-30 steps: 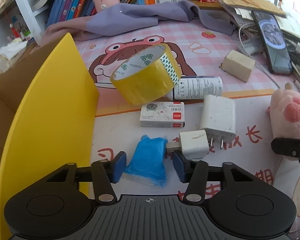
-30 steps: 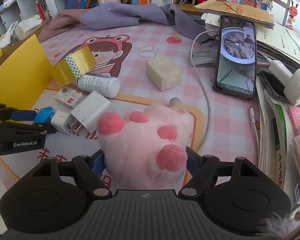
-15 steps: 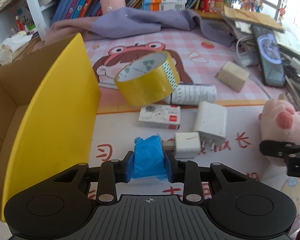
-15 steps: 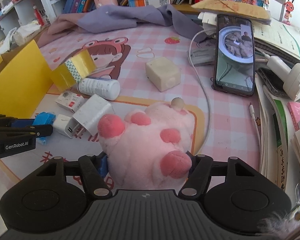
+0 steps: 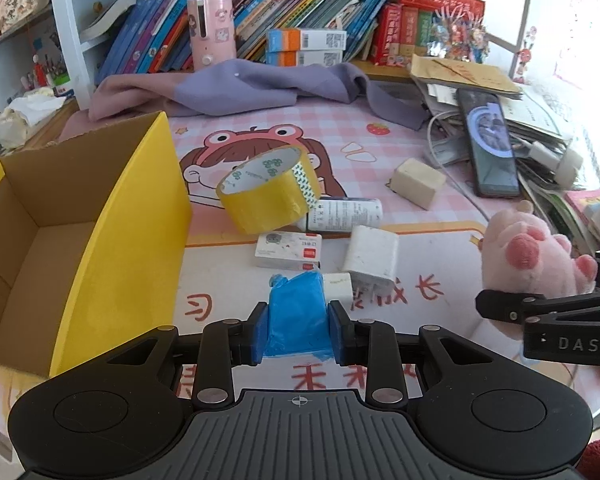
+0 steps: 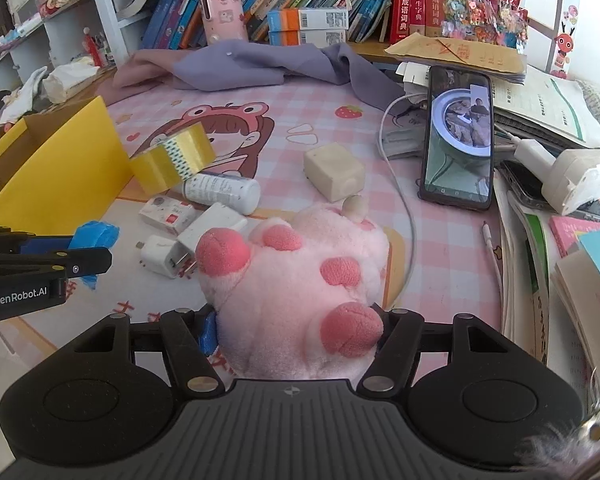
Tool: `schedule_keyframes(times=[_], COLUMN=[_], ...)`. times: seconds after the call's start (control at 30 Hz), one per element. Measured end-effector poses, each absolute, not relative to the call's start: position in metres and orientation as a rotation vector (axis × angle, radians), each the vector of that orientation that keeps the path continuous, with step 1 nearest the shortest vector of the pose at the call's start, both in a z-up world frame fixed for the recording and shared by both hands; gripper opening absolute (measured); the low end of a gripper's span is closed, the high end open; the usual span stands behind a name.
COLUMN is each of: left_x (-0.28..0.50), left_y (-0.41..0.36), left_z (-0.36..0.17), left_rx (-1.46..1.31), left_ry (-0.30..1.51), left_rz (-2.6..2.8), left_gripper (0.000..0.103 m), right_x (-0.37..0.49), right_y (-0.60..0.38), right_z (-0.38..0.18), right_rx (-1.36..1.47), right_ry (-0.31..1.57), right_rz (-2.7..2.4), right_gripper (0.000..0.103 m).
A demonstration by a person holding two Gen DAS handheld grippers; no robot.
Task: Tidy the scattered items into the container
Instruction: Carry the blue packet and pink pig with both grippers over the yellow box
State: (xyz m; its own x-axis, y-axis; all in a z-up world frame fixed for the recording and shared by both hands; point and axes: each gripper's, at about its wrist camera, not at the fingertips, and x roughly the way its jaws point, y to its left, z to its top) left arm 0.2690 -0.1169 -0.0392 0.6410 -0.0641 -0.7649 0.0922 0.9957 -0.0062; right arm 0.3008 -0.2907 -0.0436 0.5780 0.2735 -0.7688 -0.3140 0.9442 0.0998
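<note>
My left gripper [image 5: 298, 332] is shut on a blue packet [image 5: 298, 312] and holds it above the desk, right of the open yellow cardboard box [image 5: 112, 232]. My right gripper [image 6: 296, 332] is shut on a pink plush paw [image 6: 300, 280], lifted off the mat; the paw also shows in the left wrist view [image 5: 528, 256]. On the desk lie a yellow tape roll [image 5: 268, 192], a white bottle [image 5: 344, 214], a small white-and-red box [image 5: 288, 250], a big white charger [image 5: 370, 258], a small white plug [image 6: 160, 256] and a beige block [image 5: 418, 182].
A phone [image 6: 458, 140] and a white cable [image 6: 404, 200] lie at the right beside stacked papers and books [image 6: 540, 112]. A purple cloth [image 5: 240, 88] lies at the back before a bookshelf [image 5: 300, 32]. The left gripper's body [image 6: 24, 276] is at the right wrist view's left edge.
My left gripper closed on the blue packet and lifted it off the desk. My right gripper rose with the plush paw held in it.
</note>
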Motion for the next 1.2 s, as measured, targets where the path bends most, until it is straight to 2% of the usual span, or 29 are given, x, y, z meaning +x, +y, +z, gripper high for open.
schedule_keyframes(times=[0.53, 1.2], left_x=[0.208, 0.111], left_y=[-0.098, -0.027], left_z=[-0.022, -0.007], left_rx=[0.057, 0.042], left_ry=[0.791, 0.723], left_rz=[-0.226, -0.299], left_gripper=[0.029, 0.029], right_x=[0.234, 0.116], right_y=[-0.257, -0.19], right_z=[-0.026, -0.008], right_rx=[-0.065, -0.08], right_ry=[0.837, 0.777], right_rz=[0.284, 0.225], right_gripper=[0.062, 0.062])
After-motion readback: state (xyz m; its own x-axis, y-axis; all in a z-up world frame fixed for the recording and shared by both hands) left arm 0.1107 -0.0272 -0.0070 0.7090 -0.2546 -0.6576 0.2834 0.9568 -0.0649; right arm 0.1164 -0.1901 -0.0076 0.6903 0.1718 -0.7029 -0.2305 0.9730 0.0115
